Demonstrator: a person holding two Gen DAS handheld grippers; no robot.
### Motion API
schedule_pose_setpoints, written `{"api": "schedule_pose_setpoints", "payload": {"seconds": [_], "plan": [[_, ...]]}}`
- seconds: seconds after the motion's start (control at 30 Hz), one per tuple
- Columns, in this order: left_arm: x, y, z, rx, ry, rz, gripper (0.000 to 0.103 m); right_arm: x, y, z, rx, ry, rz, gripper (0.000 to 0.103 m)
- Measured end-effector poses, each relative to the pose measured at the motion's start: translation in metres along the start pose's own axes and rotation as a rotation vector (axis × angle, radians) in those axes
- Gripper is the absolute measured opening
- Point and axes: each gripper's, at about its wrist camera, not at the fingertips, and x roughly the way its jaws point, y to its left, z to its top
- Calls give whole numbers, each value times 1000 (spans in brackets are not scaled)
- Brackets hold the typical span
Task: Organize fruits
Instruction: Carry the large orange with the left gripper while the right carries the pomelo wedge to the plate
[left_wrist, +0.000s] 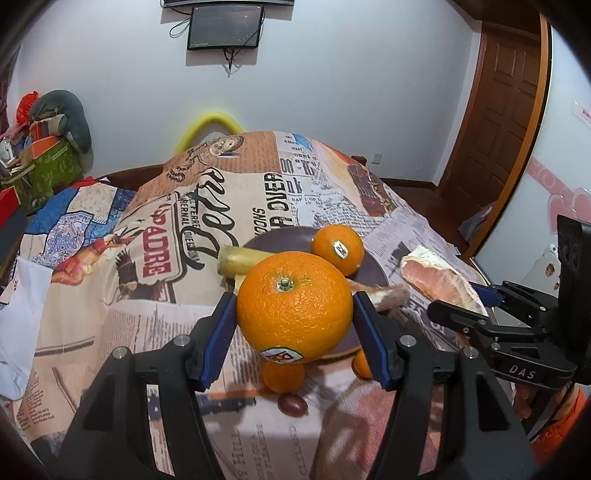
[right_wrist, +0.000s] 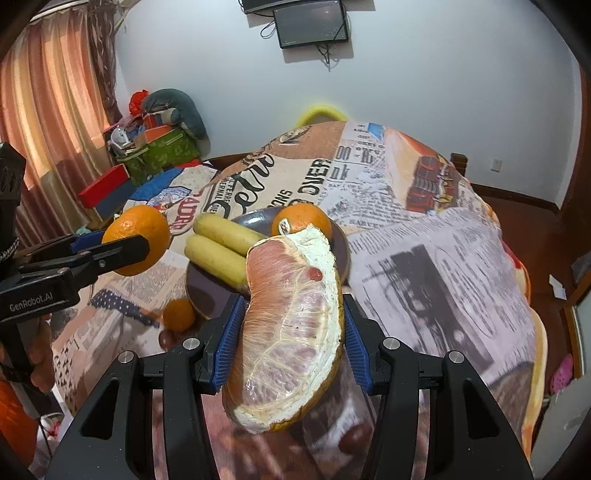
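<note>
Left wrist view: our left gripper (left_wrist: 294, 310) clamps a large orange (left_wrist: 294, 306) between its jaws; our right gripper (right_wrist: 291, 328) clamps a pomelo wedge (right_wrist: 291, 325) above the plate (right_wrist: 207, 295).

Left wrist cam sits behind my left gripper (left_wrist: 294, 314), looking forward and slightly down along the fingers, very close to the big orange (left_wrist: 294, 305). Right wrist cam does the same behind my right gripper (right_wrist: 293, 334), tight on the pomelo wedge (right_wrist: 291, 328). Both face the far wall. Shared: dark plate (left_wrist: 291, 236) (right_wrist: 221, 299), bananas (right_wrist: 221, 245), stickered orange (left_wrist: 338, 250) (right_wrist: 301, 219), newsprint tablecloth (left_wrist: 166, 321) (right_wrist: 424, 266), wall screen (left_wrist: 225, 27) (right_wrist: 312, 27). Each cam sees the other gripper side-on at frame edge.
</note>
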Motion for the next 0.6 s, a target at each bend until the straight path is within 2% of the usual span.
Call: {"api": "schedule_pose_setpoints", "payload": {"seconds": [0.6], "plan": [[44,23,29,-20,-30,7,62,68,15,42,-91,33,30,48]]}}
